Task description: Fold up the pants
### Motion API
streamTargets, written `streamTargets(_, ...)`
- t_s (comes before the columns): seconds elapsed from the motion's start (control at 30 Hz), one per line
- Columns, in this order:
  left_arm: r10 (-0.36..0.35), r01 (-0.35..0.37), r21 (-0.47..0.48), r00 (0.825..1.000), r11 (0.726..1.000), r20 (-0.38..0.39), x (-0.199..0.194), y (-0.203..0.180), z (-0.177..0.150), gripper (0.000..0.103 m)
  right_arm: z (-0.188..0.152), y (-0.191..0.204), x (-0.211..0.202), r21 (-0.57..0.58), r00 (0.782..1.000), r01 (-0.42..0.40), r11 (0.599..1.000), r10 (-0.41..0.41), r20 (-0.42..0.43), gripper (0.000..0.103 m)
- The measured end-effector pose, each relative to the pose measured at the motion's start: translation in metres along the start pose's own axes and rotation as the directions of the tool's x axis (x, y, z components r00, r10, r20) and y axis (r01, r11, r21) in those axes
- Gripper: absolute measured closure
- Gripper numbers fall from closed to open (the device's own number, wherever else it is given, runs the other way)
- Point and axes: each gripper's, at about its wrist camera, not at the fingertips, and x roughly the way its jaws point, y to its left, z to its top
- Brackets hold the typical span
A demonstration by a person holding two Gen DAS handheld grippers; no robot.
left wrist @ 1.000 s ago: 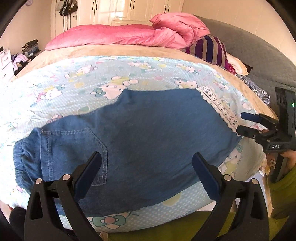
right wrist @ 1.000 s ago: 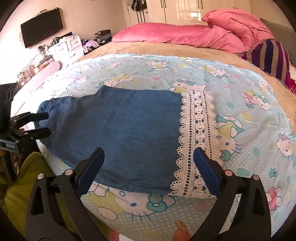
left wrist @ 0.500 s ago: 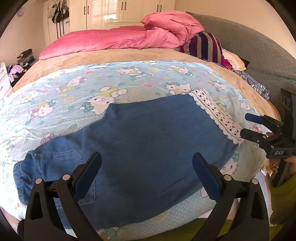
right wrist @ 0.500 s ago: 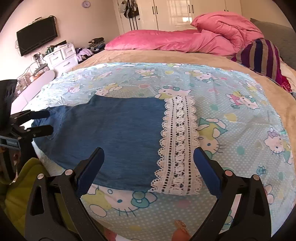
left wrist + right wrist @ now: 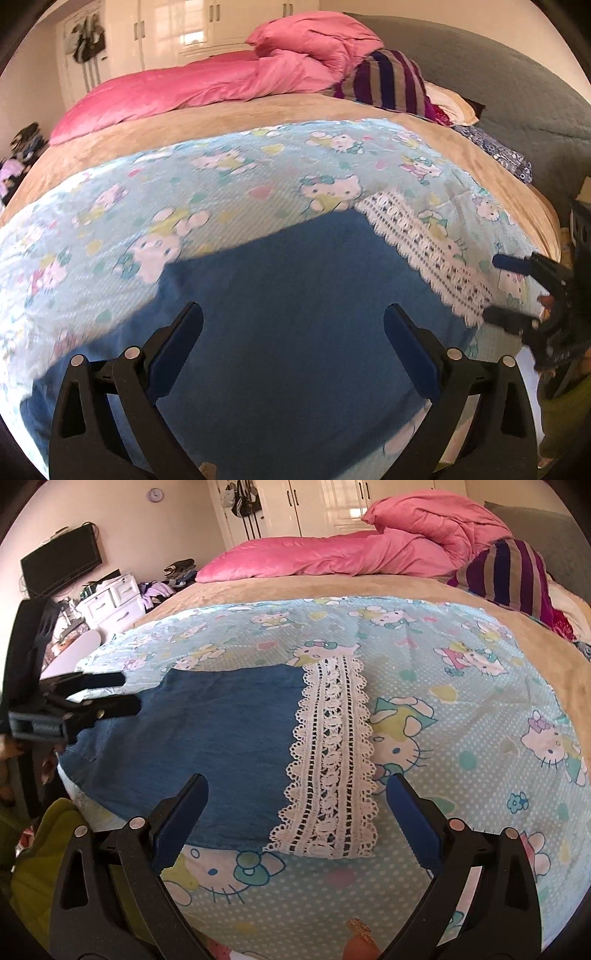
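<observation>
Since the bed [image 5: 480, 686] fills both views, I read the denim pants [image 5: 221, 738] lying crosswise ahead, lace hem [image 5: 328, 760] just before my right hand-held gripper [image 5: 295, 805], waist end nearer my left hand-held gripper [image 5: 293, 339]; both spread wide, holding nothing.

**Almost no readable lettering**

In the left wrist view, the right hand-held gripper [image 5: 496, 290] at the frame's right edge carries a small white label on its black body, too blurred to read. The bed sheet [image 5: 461, 720] shows only cartoon cat pictures, no words. Nothing else bears text.
</observation>
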Motion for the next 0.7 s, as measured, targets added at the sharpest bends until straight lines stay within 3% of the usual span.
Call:
streamTargets(0.13, -0.018, 0.017, 0.076, 1.000, 0.997, 0.008, 0.019, -0.012, 0.021, 0.005, -0.004, -0.006, 0.005, 0.022, 1.000, -0.004, 1.000, 0.005, -0.016, 0.012)
streamTargets(0.3, 0.009, -0.005, 0.177, 1.000, 0.984, -0.017, 0.052, -0.023, 0.046, 0.005, -0.009, -0.011, 0.014, 0.045, 0.999, -0.007, 0.999, 0.009, -0.043, 0.012)
streamTargets(0.53, -0.075, 0.094, 0.169, 0.991, 0.981, -0.112, 0.108, -0.028, 0.073, 0.005, -0.016, -0.018, 0.030, 0.102, 0.996, -0.017, 0.995, 0.026, -0.089, 0.012)
streamTargets(0.7, -0.143, 0.160, 0.099, 0.976, 0.982, -0.161, 0.152, -0.023, 0.083, 0.006, -0.019, -0.018, 0.034, 0.117, 0.995, -0.050, 0.992, 0.059, -0.082, 0.012)
